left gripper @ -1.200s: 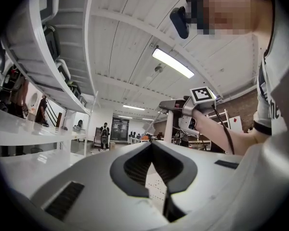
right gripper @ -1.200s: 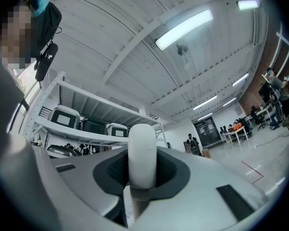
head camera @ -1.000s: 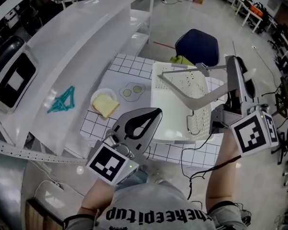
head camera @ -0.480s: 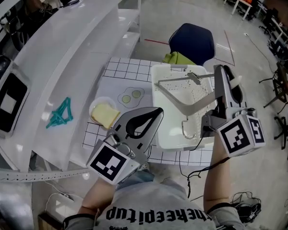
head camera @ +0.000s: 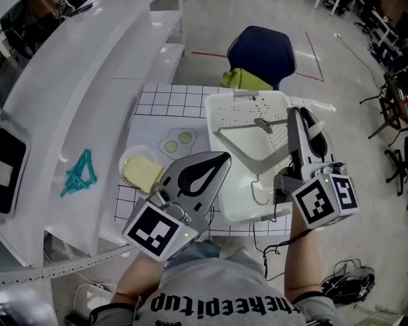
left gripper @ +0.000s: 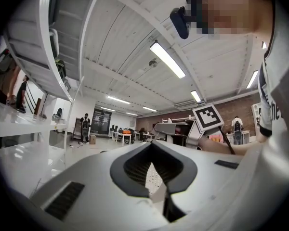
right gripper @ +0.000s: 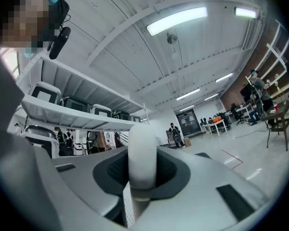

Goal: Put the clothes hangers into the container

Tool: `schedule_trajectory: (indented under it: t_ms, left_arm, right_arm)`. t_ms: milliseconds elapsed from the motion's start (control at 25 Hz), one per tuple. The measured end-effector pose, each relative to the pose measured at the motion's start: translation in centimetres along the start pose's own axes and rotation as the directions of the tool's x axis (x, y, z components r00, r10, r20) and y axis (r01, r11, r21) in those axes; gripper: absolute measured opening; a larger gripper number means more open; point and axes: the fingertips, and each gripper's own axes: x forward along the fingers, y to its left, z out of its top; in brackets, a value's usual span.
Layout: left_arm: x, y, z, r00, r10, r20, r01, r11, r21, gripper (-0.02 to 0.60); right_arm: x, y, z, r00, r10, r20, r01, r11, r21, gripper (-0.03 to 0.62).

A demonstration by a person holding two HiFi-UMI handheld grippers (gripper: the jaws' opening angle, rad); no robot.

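Now the right tool grips a thick white hanger; left tool closed, empty.

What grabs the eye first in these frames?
The right gripper is clamped on a white hanger, holding it over the white container on the checkered table. Next come the teal hangers lying on the white counter at far left. The left gripper sits shut and empty in the foreground.

White hanger, apparently tilted, over white container
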Motion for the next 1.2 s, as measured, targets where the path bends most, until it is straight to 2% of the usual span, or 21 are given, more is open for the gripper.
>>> schedule_trajectory:
  t_ms: [280, 560, 920, 1080, 1200]
  left_arm:
    - [1.5, 0.5, -0.9, 0.999, -0.030, -0.012, 0.030, 0.999, -0.027, 0.020]
    - [2.8, 0.7, -1.5, 0.999, -0.042, -0.028, 0.041, 0.998, -0.044, 0.020]
    - [3.9, -0.4, -1.8, 0.997, -0.069, -0.031, 0.067, 0.997, -0.049, 0.020]
    - [4.5, -1.0, -0.9, 0.997, -0.074, 0.034, 0.074, 0.997, -0.004, 0.020]
    - [4.8, -1.6, -0.9, 0.996, -0.079, 0.040, 0.079, 0.997, 0.001, 0.020]
  right_arm:
    - [-0.1, -1.2, -2.2, 0.999, -0.028, -0.035, 0.029, 0.999, 0.016, 0.083]
    - [-0.3, -2.4, -3.0, 0.999, -0.023, -0.039, 0.025, 0.998, 0.062, 0.084]
    - [-1.9, -3.4, -4.5, 0.995, -0.011, -0.096, 0.016, 0.998, 0.055, 0.091]
    - [-2.9, -3.6, -5.3, 0.991, 0.005, -0.135, -0.001, 1.000, 0.029, 0.101]
    - [-3.7, -3.7, -5.9, 0.986, 0.012, -0.164, -0.011, 1.000, 0.011, 0.103]
